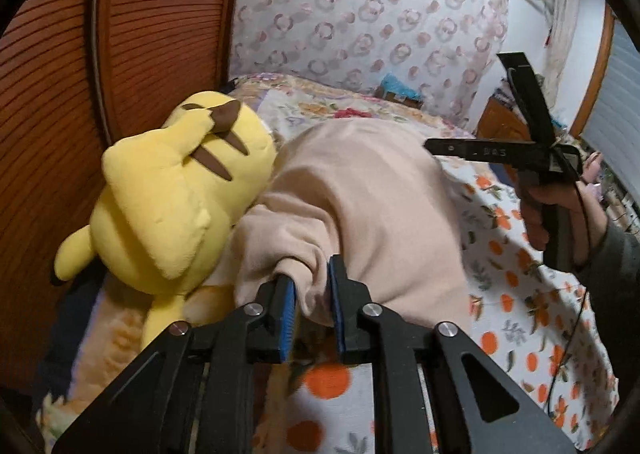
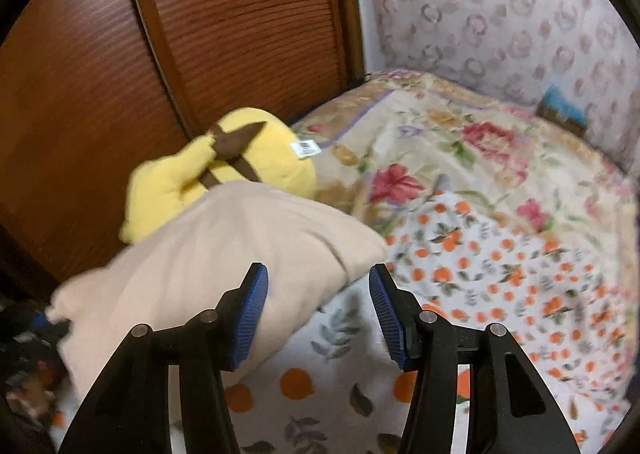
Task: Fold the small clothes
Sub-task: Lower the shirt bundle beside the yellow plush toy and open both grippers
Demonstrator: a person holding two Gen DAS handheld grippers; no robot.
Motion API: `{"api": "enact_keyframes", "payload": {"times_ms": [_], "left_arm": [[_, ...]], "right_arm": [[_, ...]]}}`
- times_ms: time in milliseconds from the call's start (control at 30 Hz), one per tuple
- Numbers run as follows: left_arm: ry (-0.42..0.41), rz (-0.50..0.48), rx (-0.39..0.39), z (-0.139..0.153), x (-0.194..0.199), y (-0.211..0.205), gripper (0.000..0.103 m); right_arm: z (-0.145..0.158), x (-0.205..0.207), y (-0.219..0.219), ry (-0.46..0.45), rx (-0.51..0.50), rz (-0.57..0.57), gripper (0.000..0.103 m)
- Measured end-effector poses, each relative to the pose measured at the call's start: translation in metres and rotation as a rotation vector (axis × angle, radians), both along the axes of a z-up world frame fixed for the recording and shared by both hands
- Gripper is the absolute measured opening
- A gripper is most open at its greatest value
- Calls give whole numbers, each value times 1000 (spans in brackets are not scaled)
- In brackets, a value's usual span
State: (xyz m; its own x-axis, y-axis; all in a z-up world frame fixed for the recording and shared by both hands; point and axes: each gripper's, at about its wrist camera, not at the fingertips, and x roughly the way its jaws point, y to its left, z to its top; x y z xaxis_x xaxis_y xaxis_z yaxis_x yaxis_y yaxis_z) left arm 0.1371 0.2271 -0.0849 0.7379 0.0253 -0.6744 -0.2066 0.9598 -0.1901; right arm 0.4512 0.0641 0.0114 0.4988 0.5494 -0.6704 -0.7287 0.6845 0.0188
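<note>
A beige fleece garment (image 1: 360, 194) hangs lifted over the bed; it also shows in the right wrist view (image 2: 224, 250) as a folded slab. My left gripper (image 1: 310, 282) is shut on a bunched edge of the garment. My right gripper (image 2: 318, 286) is open and empty, its jaws wide apart just right of the garment's edge, over the orange-print sheet (image 2: 500, 286). The right gripper also shows from the side in the left wrist view (image 1: 472, 148), held in a hand.
A yellow plush toy (image 1: 172, 190) lies against the wooden slatted headboard (image 1: 56, 94), touching the garment; it shows in the right wrist view (image 2: 240, 162) too. A floral blanket (image 2: 460, 142) covers the far bed. A curtain (image 1: 380, 6) hangs behind.
</note>
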Motion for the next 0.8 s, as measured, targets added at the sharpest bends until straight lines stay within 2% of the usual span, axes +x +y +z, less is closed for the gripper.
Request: {"api": "enact_keyframes", "payload": {"times_ms": [100, 133, 200, 233, 267, 300, 433, 533, 800], "left_arm": [[-7, -5, 24, 3, -6, 1, 32], [-17, -5, 39, 6, -11, -1, 43], [-37, -18, 50, 12, -18, -4, 49], [-41, -27, 51, 15, -20, -6, 62], [-50, -33, 51, 18, -22, -9, 81], [-66, -39, 54, 22, -25, -12, 85], [-109, -56, 81, 36, -34, -26, 90], [-124, -79, 89, 43, -36, -39, 103], [-143, -146, 93, 54, -44, -83, 103]], "right_arm": [[4, -7, -5, -22, -7, -19, 55], [7, -13, -8, -34, -10, -22, 55], [11, -22, -14, -52, -18, -35, 55], [14, -28, -17, -57, -18, -39, 55], [17, -34, -22, -64, -15, -43, 55], [20, -41, -27, -73, -10, -45, 55], [32, -77, -54, -101, 30, -63, 55], [40, -112, -76, -121, 66, -70, 55], [41, -193, -136, -154, 117, -118, 55]]}}
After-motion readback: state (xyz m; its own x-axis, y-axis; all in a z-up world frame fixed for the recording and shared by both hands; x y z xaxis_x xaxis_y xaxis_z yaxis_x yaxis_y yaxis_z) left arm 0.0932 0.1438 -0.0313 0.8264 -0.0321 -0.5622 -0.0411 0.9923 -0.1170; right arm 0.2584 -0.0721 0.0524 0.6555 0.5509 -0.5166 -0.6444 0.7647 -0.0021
